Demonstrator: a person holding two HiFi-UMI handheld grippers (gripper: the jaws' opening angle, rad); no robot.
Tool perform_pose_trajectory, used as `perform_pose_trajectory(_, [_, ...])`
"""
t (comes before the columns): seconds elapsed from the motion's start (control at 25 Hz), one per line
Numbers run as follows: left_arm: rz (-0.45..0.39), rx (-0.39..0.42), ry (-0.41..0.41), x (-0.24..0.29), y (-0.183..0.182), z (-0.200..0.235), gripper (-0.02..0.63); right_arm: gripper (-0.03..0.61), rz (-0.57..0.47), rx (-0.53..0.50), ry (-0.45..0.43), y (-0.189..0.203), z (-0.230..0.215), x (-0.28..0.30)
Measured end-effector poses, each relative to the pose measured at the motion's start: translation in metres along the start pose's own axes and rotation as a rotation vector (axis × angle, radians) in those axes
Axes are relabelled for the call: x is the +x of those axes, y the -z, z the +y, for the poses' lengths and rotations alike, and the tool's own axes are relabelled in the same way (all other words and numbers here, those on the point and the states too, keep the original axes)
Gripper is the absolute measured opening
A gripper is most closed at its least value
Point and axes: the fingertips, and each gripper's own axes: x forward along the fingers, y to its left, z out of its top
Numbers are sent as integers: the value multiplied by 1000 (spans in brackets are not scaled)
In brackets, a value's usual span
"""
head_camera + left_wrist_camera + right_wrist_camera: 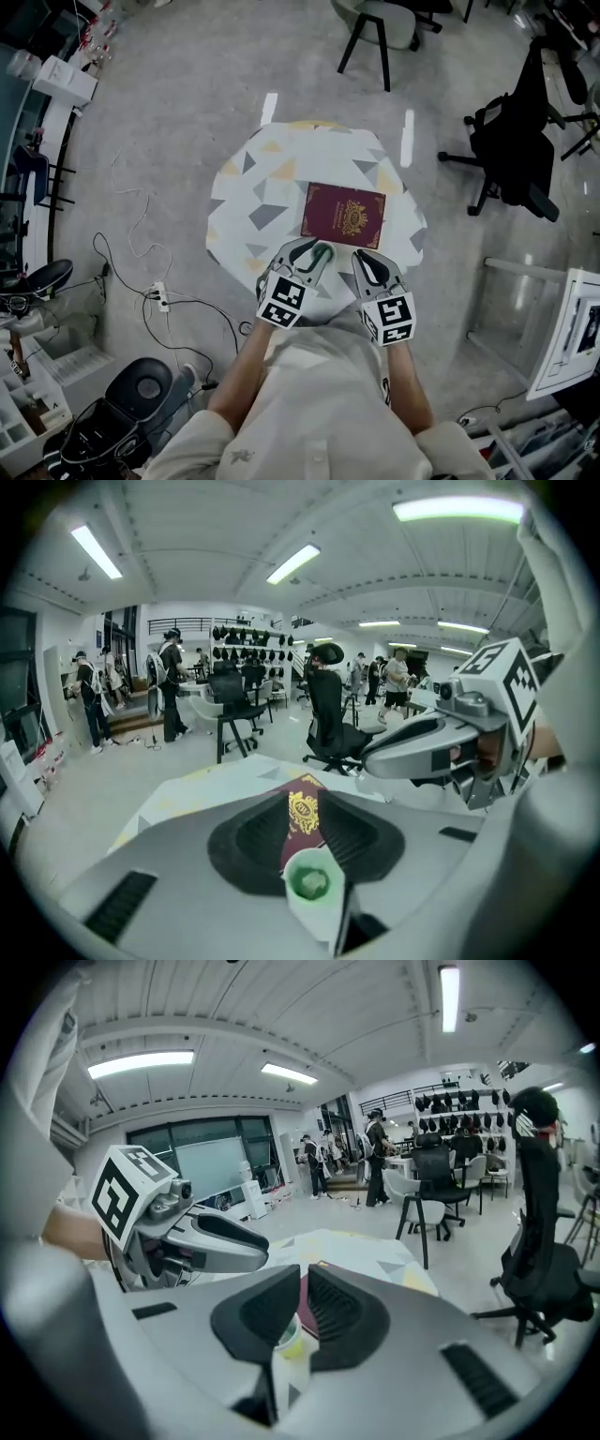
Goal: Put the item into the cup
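Observation:
A small white cup with something green inside sits low in the gap between the jaws of my left gripper, which looks shut on it. In the head view the cup shows as a green spot by that gripper's right finger. A maroon booklet with a gold crest lies flat on the round patterned table, just beyond both grippers. My right gripper hovers beside the left one at the table's near edge. Its jaws are almost together with nothing between them, and the cup shows through their slit.
A dark office chair stands right of the table and another chair behind it. Cables and a power strip lie on the floor to the left. People stand far back in the room in both gripper views.

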Motion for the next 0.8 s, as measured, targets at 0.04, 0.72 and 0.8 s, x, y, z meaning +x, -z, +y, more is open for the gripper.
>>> perform_pose_trajectory(0.04, [-32,2,-1,-6,-10,1,109,31,-13,-13,4,-7,1,-3])
perform_pose_trajectory(0.72, [-363,16,-46,-92,-101,7,106,25,-240,-159,70,-113,19,-57])
perform_pose_trajectory(0.8, [-381,22,-49,-99,-106,8,104,25,-252,-173,74,-119,23,-60])
